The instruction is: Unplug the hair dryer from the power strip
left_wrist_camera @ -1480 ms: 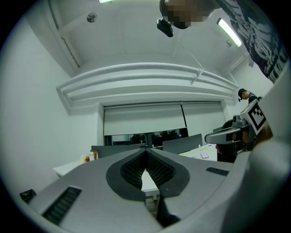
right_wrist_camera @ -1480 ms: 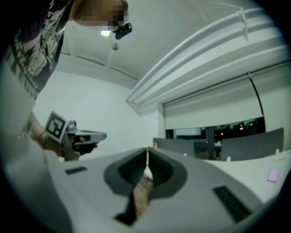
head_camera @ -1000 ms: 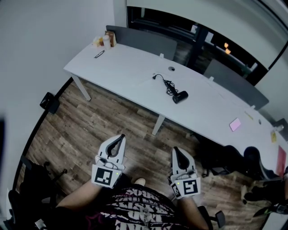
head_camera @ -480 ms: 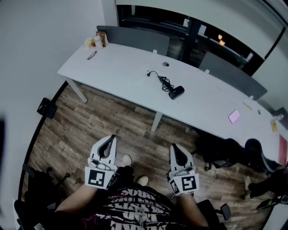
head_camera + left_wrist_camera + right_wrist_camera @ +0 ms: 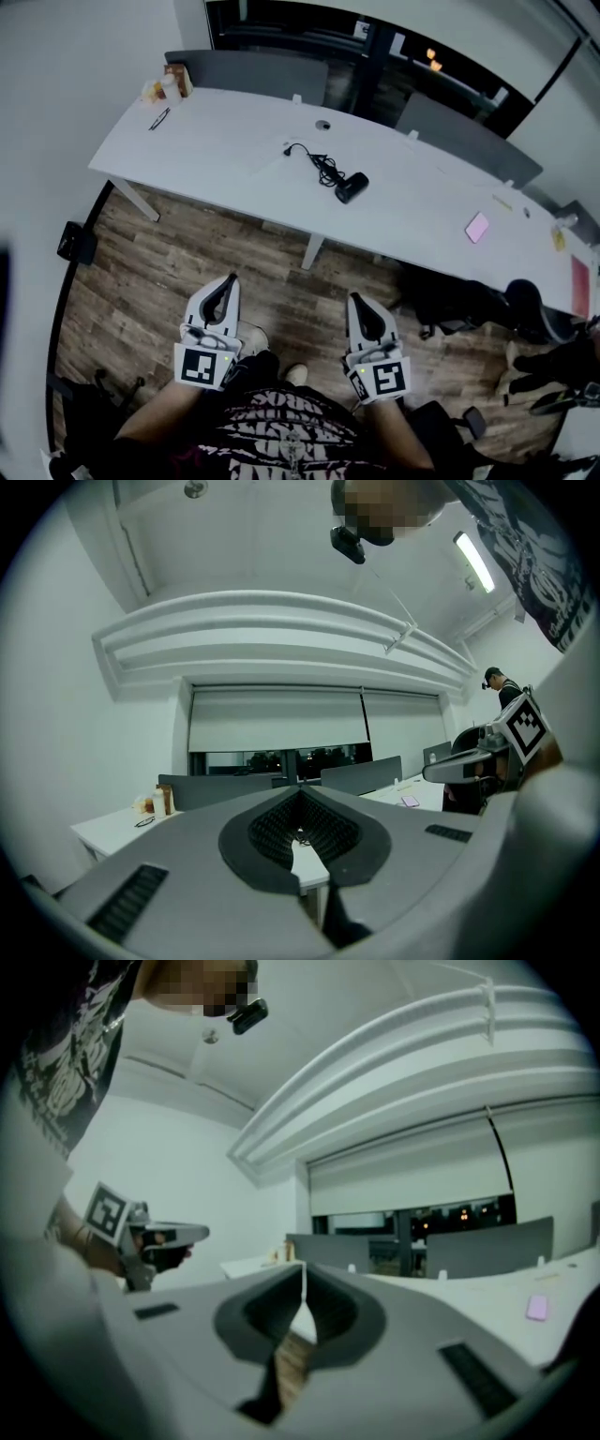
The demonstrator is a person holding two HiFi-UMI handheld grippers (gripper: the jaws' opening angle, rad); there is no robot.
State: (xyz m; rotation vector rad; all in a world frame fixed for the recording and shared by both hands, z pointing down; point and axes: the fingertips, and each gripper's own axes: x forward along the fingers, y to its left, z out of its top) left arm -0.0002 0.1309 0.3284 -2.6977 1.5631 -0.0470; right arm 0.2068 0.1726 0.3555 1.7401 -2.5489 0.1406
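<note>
above wood floor [image 5: 169, 272], left gripper [image 5: 229, 280] and right gripper [image 5: 358, 300] jaws closed together, empty.

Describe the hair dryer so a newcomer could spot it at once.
Find the long white table across the head view. Near its middle, by the front edge, lies the hair dryer. It is the only stubby black object there, trailing a tangled black cord, unlike the flat pink note farther right.

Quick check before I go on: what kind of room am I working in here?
Most likely an open-plan office: a long white desk with grey divider panels along its far edge, black office chairs on a wood-look floor, and dark windows behind.
</note>
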